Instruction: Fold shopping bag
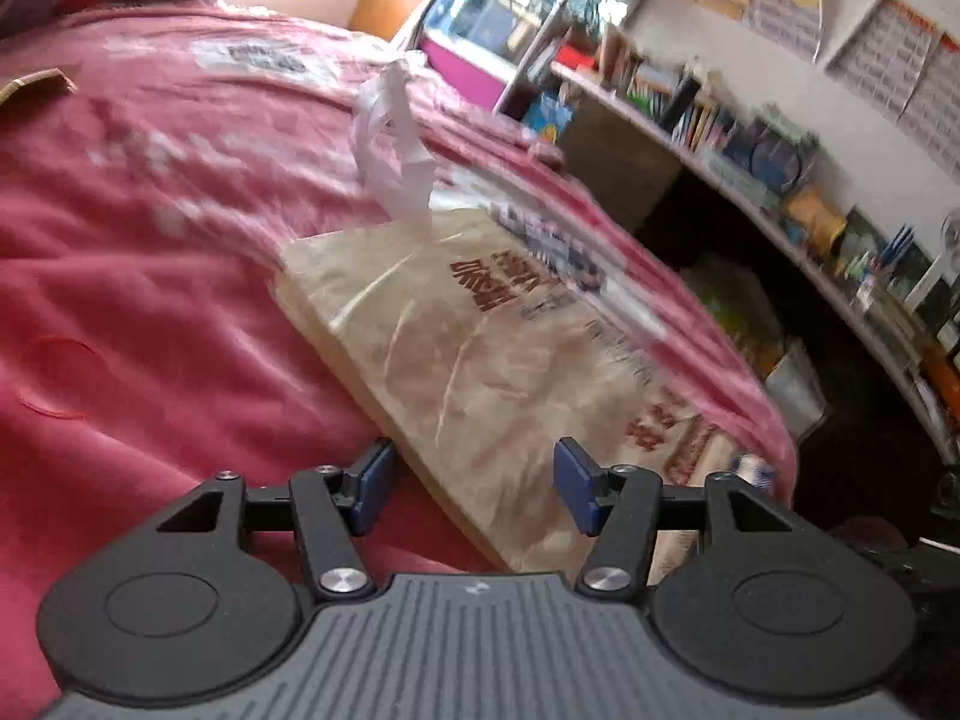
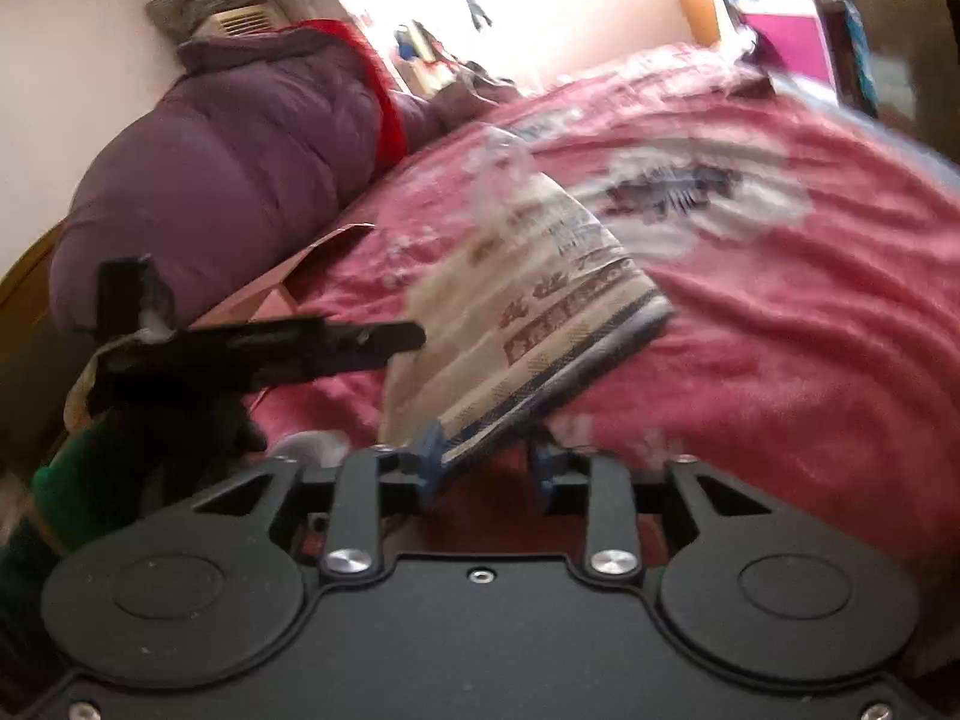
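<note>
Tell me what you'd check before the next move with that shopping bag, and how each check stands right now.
1. Shopping bag lies on the pink blanket: ok.
2. Left gripper open, straddling the bag's near corner without pinching it: ok.
3. Right gripper parted, nothing pinched; the bag's blue-trimmed edge touches only one pad: ok.
4. Bag is lying flat: not ok; the blue-trimmed end is lifted off the blanket in the right view.
5. White handles tucked in: not ok, they stick up.
6. Fold line is straight: cannot tell, both views are blurred.
</note>
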`<state>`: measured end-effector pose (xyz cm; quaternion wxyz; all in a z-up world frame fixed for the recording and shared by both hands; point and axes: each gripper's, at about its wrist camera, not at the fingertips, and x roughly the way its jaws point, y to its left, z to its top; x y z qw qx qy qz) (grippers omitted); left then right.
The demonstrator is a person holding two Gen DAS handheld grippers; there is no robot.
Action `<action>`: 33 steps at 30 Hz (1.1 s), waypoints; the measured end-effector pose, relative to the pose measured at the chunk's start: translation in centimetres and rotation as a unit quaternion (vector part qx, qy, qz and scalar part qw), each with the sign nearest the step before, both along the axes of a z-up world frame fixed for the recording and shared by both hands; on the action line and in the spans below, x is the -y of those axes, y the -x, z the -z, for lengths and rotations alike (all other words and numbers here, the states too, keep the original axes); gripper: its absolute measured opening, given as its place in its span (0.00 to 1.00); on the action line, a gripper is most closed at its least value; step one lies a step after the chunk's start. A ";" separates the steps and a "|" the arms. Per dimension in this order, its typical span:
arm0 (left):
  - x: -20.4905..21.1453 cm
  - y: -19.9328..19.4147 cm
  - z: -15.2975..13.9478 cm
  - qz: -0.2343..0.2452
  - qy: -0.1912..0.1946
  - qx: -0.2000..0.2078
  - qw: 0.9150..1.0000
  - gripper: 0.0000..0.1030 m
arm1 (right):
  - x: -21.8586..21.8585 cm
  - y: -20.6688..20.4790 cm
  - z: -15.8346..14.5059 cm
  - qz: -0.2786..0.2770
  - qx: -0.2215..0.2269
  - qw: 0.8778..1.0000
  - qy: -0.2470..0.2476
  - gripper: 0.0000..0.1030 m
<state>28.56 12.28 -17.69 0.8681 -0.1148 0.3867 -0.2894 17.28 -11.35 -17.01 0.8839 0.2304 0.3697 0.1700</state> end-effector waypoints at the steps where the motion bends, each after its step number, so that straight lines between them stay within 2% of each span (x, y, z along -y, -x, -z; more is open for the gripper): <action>1: 0.5 -0.4 -0.1 -0.006 -0.007 0.016 1.000 0.55 | -0.2 -0.9 0.9 0.010 -0.010 1.000 -0.013 0.33; 4: 1.0 -1.6 -0.8 -0.029 -0.005 0.064 0.998 0.55 | -1.3 -3.3 1.6 0.028 -0.018 0.998 -0.049 0.33; 5: 1.2 -2.2 -0.9 -0.034 -0.011 0.079 0.996 0.55 | -1.6 -3.1 1.4 0.028 -0.019 0.998 -0.049 0.38; 6: 1.4 -2.5 -0.9 -0.042 -0.023 0.086 0.995 0.55 | -2.0 -3.8 1.0 0.027 -0.019 0.998 -0.048 0.47; 8: 1.5 -3.3 -0.4 -0.047 -0.046 0.052 0.997 0.55 | -2.3 -4.1 0.6 0.011 -0.025 0.999 -0.044 0.53; 10: 1.0 -3.0 -0.6 -0.052 -0.049 0.042 0.997 0.55 | -2.3 -4.0 0.1 -0.020 -0.034 0.999 -0.026 0.53; 12: 0.5 -2.4 -1.1 -0.062 -0.052 0.052 0.995 0.55 | -1.8 -3.1 -0.3 -0.056 -0.043 0.997 -0.004 0.53; 14: 0.0 -1.5 -2.0 -0.068 -0.043 0.082 0.993 0.55 | -1.1 -2.2 -0.5 -0.079 -0.052 0.995 0.011 0.53; 16: -0.3 -0.6 -2.7 -0.061 -0.027 0.103 0.992 0.55 | -0.4 -0.3 -1.0 -0.116 -0.023 0.992 0.045 0.52; 17: 0.2 -0.4 -2.8 -0.052 -0.026 0.110 0.992 0.55 | -0.1 1.0 -1.4 -0.122 -0.004 0.991 0.061 0.48; 19: 1.1 -0.2 -2.9 -0.032 -0.026 0.120 0.992 0.55 | 0.2 2.8 -2.6 -0.136 0.080 0.980 0.118 0.39; 20: 2.0 -0.3 -2.7 -0.019 -0.033 0.118 0.992 0.55 | 0.2 2.6 -2.9 -0.135 0.093 0.978 0.128 0.36; 22: 3.5 -0.9 -2.0 0.003 -0.049 0.105 0.993 0.55 | 0.6 0.9 -3.3 -0.120 0.131 0.970 0.163 0.35; 24: 4.4 -1.3 -1.4 0.015 -0.067 0.096 0.993 0.55 | 0.8 -1.2 -3.2 -0.110 0.143 0.968 0.173 0.33; 26: 5.6 -2.0 -0.4 0.028 -0.100 0.090 0.990 0.55 | 0.5 -3.2 -2.1 -0.121 0.129 0.965 0.195 0.33; 27: 6.2 -2.4 0.0 0.033 -0.116 0.090 0.989 0.55 | 0.3 -4.6 -0.5 -0.128 0.091 0.966 0.207 0.33; 30: 7.1 -3.4 0.1 0.038 -0.135 0.102 0.985 0.55 | 0.3 -3.9 1.3 -0.114 0.107 0.967 0.202 0.33; 31: 7.4 -3.8 0.2 0.040 -0.138 0.101 0.984 0.55 | -0.1 -3.4 1.4 -0.117 0.122 0.961 0.219 0.33; 33: 7.7 -4.3 0.2 0.042 -0.141 0.099 0.984 0.55 | -0.3 -2.8 1.7 -0.112 0.133 0.959 0.226 0.33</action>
